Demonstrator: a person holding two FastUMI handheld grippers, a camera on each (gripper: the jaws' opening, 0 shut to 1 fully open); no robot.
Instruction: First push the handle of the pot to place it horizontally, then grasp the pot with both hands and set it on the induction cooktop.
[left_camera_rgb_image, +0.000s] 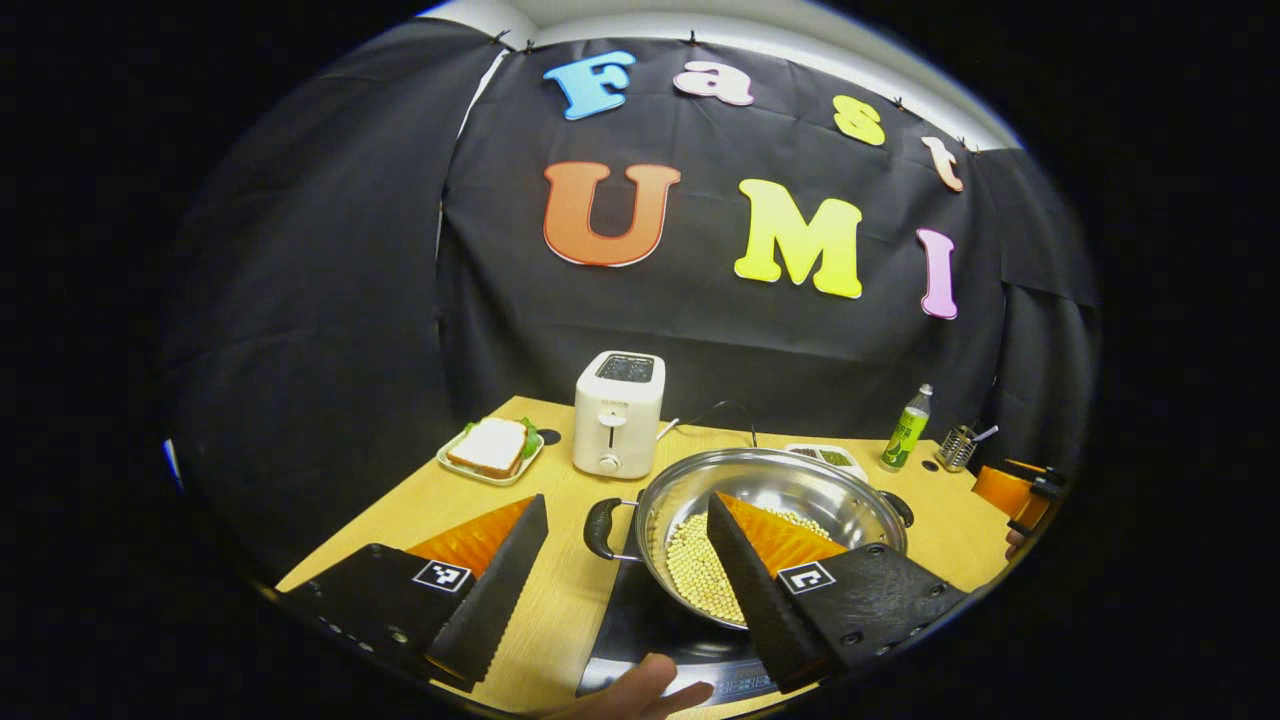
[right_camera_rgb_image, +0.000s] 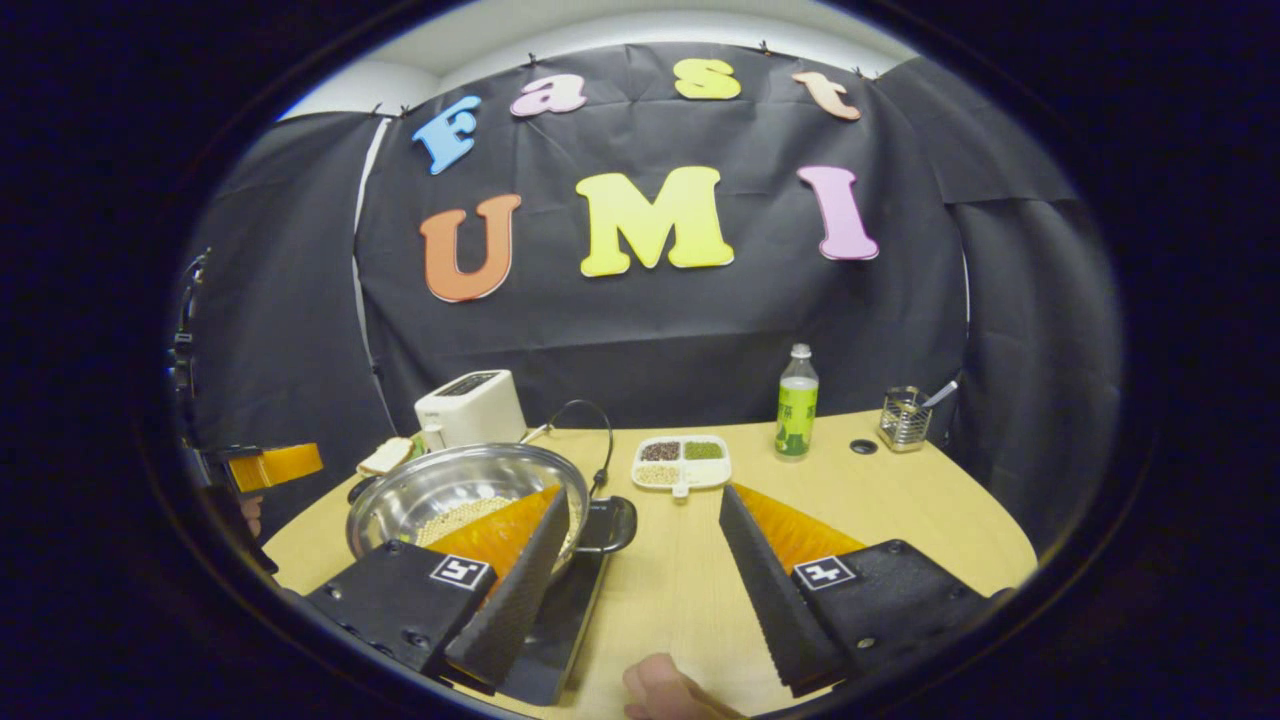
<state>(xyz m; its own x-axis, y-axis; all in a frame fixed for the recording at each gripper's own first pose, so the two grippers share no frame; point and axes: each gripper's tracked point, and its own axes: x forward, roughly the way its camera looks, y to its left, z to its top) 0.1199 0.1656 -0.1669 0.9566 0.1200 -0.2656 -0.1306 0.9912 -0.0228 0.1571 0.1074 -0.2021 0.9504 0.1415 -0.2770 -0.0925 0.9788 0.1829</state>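
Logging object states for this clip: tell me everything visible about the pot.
The pot is a wide, shallow bowl-shaped pan of shiny, steel-looking metal, with a black loop handle on each side, both lying level. It stands upright on the black induction cooktop, without a lid, and holds a layer of pale yellow beans. Both hand-held grippers are open around its sides: the left hand-held gripper straddles one handle, the right hand-held gripper the other. Contact cannot be judged.

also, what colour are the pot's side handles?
Black. The pot handle on the steel pot shows best in the left gripper view.
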